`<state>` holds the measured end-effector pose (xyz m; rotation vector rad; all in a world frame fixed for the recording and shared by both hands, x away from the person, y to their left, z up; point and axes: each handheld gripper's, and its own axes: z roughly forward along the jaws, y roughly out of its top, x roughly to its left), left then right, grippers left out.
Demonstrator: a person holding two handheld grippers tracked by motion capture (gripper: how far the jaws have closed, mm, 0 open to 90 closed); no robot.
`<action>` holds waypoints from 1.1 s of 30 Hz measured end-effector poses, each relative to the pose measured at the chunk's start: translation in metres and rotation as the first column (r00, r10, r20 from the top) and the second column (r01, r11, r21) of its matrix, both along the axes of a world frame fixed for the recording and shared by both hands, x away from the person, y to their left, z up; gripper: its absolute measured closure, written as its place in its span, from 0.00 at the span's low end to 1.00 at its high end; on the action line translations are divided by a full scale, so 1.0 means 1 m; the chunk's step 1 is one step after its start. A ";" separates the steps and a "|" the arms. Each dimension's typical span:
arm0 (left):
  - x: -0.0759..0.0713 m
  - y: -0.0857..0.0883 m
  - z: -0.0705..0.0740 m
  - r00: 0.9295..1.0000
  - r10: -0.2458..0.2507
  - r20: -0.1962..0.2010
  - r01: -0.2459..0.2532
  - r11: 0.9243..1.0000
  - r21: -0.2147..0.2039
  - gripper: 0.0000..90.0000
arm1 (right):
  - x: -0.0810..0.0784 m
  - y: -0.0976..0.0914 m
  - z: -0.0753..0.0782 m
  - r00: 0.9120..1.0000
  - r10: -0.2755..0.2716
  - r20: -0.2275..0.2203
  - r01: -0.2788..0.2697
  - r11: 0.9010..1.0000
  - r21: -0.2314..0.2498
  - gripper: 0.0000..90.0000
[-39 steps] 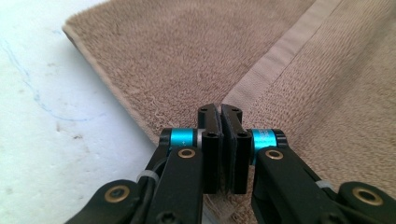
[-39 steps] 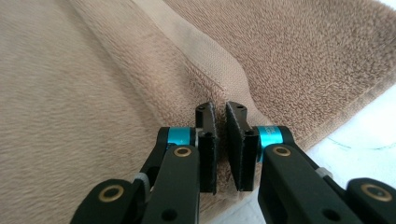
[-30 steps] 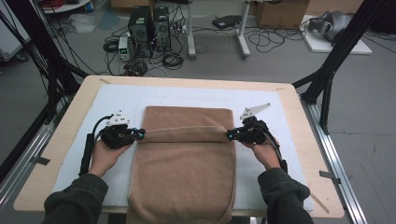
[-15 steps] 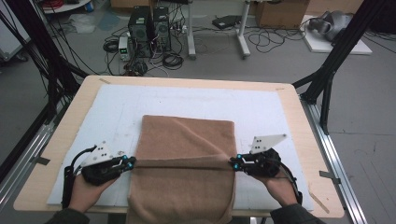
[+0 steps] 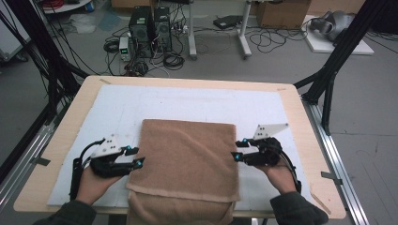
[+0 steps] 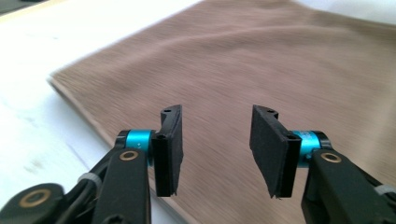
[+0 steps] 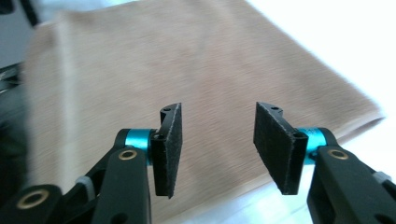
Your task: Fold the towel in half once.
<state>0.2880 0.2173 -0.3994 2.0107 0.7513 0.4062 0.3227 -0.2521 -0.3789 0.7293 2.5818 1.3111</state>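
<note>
Brown towel point(image 5: 187, 161) lies folded on the white mat point(image 5: 141, 101) that covers the wooden table point(image 5: 65, 122), its near part draped over the table's near edge. At the towel's left edge the left gripper point(image 5: 135, 156) has just been opening, and in the left gripper view its jaws point(image 6: 215, 147) stand apart above the cloth with nothing pressed between the pads point(image 6: 169, 144). At the right edge the right gripper point(image 5: 238, 150) has likewise just been opening, its jaws point(image 7: 217, 147) apart over the towel's edge and gripping nothing.
</note>
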 end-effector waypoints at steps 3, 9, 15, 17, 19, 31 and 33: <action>0.029 -0.005 -0.004 0.998 0.054 0.029 -0.055 0.998 0.030 0.60 | 0.031 0.005 -0.006 0.999 -0.044 -0.006 0.043 0.999 -0.024 0.53; 0.087 -0.009 -0.021 0.979 0.196 -0.050 -0.194 0.980 0.031 0.54 | 0.078 0.018 -0.032 0.989 -0.139 -0.041 0.134 0.986 -0.100 0.44; 0.114 -0.005 -0.045 0.941 0.307 -0.140 -0.301 0.952 0.063 0.47 | 0.101 0.018 -0.054 0.975 -0.209 -0.076 0.195 0.968 -0.160 0.43; 0.116 -0.006 -0.049 0.943 0.302 -0.141 -0.297 0.953 0.052 0.49 | 0.104 0.019 -0.060 0.976 -0.197 -0.090 0.184 0.973 -0.140 0.45; 0.116 -0.009 -0.049 0.954 0.268 -0.135 -0.266 0.963 0.037 0.65 | 0.105 0.020 -0.060 0.979 -0.193 -0.071 0.181 0.973 -0.143 0.59; 0.145 -0.017 0.027 0.954 0.296 0.051 -0.297 0.955 0.011 0.94 | 0.133 0.022 0.011 0.982 -0.185 0.035 0.187 0.977 -0.103 0.91; 0.154 -0.017 0.054 0.949 0.302 0.088 -0.302 0.953 -0.018 0.94 | 0.141 0.020 0.038 0.975 -0.205 0.082 0.211 0.974 -0.078 0.91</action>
